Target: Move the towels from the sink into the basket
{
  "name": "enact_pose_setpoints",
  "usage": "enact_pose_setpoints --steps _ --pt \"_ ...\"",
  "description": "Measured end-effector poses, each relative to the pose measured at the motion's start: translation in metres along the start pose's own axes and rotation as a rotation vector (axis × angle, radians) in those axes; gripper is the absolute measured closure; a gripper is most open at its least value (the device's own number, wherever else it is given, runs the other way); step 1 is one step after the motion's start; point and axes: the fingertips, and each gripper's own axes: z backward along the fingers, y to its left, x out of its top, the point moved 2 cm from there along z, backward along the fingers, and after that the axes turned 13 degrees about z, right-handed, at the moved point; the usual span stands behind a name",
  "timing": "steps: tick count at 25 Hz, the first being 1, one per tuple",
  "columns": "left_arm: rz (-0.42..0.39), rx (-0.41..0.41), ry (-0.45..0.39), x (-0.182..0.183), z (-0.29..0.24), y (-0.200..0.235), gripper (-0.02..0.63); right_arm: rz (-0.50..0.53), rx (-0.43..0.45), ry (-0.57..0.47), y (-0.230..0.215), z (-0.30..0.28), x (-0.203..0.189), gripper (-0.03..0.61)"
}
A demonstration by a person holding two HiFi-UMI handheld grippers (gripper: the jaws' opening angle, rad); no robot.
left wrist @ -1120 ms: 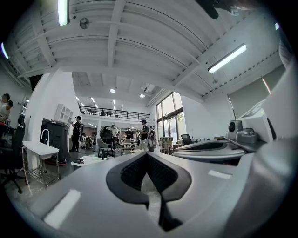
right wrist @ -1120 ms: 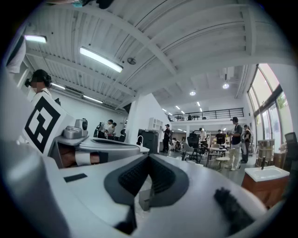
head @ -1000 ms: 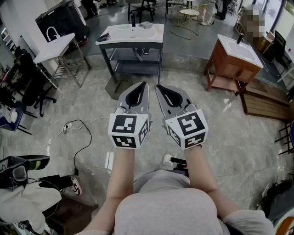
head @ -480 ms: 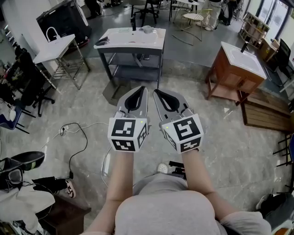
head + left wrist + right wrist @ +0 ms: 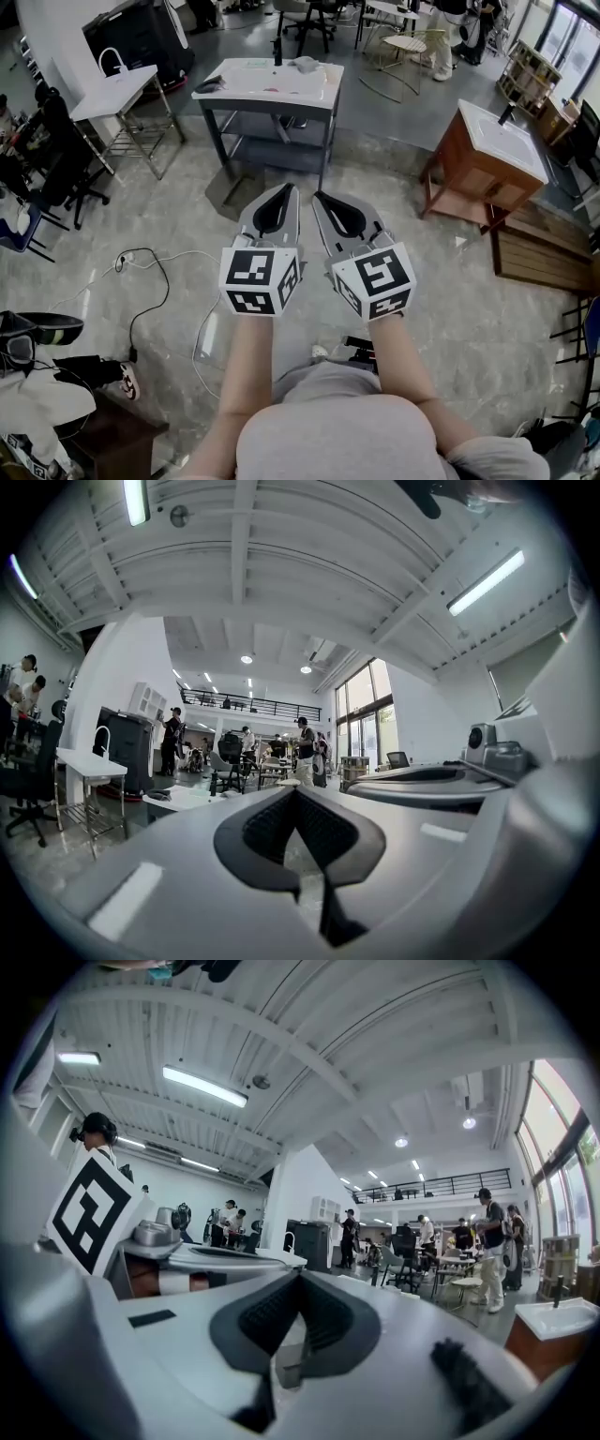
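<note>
**Cloth load: soft, light, best pinched at a raised fold**

Grey fabric [image 5: 302,64] lies bunched at the far edge of the white sink top [image 5: 246,95], just beside a dark upright fitting [image 5: 277,49]. I take this bundle to be the towels. It is too small in the head view to count pieces or see folds. A dark flat item [image 5: 211,83] sits at the top's left corner, and I cannot tell whether it is cloth. I cannot pick out the basket in any view.

Gripper state: the left gripper [image 5: 289,189] and the right gripper [image 5: 320,197] are both clenched with tips together. Nothing sits between the pads in either gripper view. Both are held level, side by side over bare floor, well apart from the sink.

Handling judgement:
- A towel is limp and light, so it will drape and trail rather than hold its shape.
- A damp towel would weigh more and cling to the basin.
- Nothing here is fragile, and slip is the main risk with a shallow pinch.
- I would open the jaws wide and take hold at the highest ridge of the bundle — a thick fold, not a single edge — so the pads bite several layers.
- I would lift clear of the fitting before carrying, since a hanging corner could snag on it.
</note>
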Motion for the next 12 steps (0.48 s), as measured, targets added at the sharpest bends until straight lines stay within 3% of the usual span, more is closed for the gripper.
enact_pose_setpoints --steps 12 --pt "-0.017 -0.010 -0.004 0.012 -0.055 0.022 0.620 -0.017 -0.002 -0.025 -0.035 -0.042 -0.007 0.560"
